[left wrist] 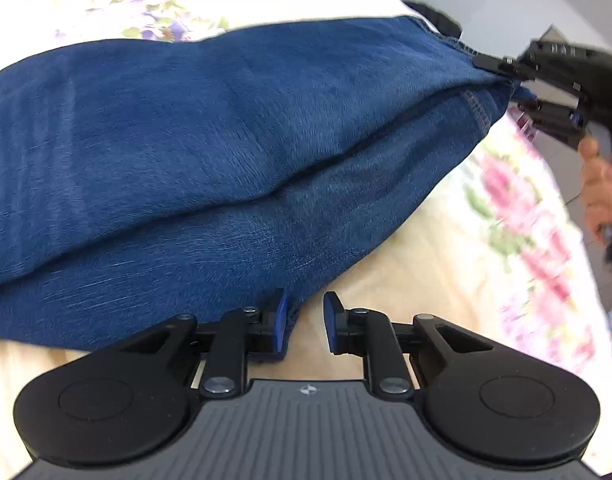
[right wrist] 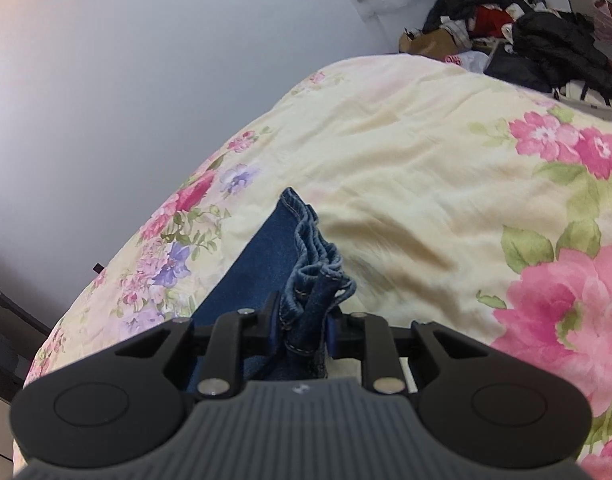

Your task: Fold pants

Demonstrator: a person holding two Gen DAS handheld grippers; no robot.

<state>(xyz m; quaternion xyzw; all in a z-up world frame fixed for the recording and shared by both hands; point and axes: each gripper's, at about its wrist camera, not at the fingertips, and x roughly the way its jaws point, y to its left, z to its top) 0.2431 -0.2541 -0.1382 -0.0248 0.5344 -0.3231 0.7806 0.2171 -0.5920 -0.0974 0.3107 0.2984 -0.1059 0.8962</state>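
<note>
A: The left gripper sits low at the near edge of the bed, its blue-padded jaws parted with bare sheet showing between them. The left pad just touches the near hem of the blue jeans; nothing is clamped.

B: And the right gripper?

A: Clenched on a bunched, stitched edge of the denim, which stands up in folds between its jaws. In the left wrist view the same gripper shows at far right, pinching the jeans' corner, with the person's hand on its handle.

B: Where do the jeans lie?

A: Spread left to right across the floral bedspread, doubled over, one layer upon another, a long crease running through the middle. The right end is lifted off the bed by the grip.

B: Beyond the bed?

A: A plain pale wall on the left, and a heap of dark clothing at far right.
</note>
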